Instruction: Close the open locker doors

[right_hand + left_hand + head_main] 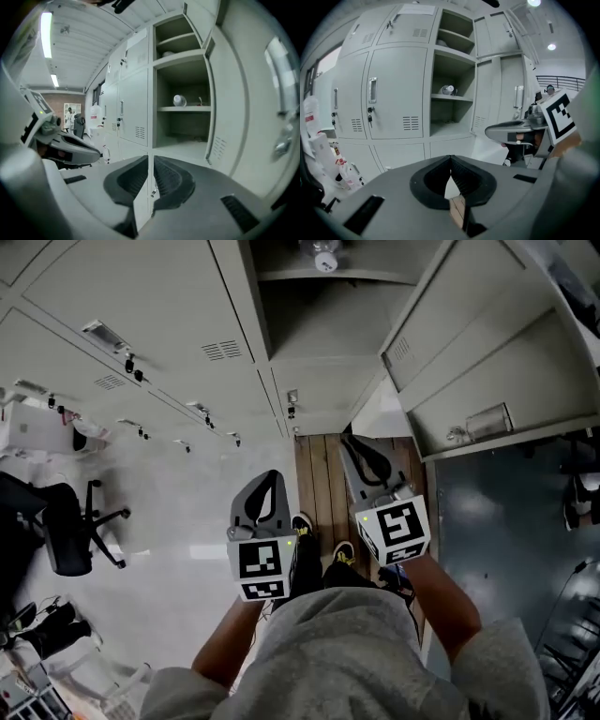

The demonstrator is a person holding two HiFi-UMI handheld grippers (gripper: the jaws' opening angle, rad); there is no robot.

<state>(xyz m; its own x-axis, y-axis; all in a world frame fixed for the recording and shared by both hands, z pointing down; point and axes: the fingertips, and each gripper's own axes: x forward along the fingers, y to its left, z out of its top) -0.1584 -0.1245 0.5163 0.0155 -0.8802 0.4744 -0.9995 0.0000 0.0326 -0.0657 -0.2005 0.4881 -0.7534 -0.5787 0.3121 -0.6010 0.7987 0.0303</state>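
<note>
Head view, entry one: the open locker point(319, 329) is standing at the top centre and showing its bare shelves, with a small bottle-like item point(324, 257) lying on an upper shelf. The doors point(487, 371) are hanging swung out to the right of the open locker, vents and a handle point(487, 418) facing outward. They are not yet pushed home, so the task is judged to be at its start. The closed lockers point(141, 315) are running off to the left of the open locker. Entry two: the left gripper point(271, 478) is hovering in front of the open locker and a little to its left. Its jaws are meeting at the tips and carrying nothing. Entry three: the right gripper point(351, 442) is hovering just in front of the open locker's lower edge, nearer the doors. Its jaws are standing a narrow slit apart with nothing between them. Both are probably being kept nearly closed because a door wants a push, not a grasp. The forearms point(445, 601) are reaching forward side by side, both grippers tilting slightly downward toward the open locker and touching nothing.
</note>
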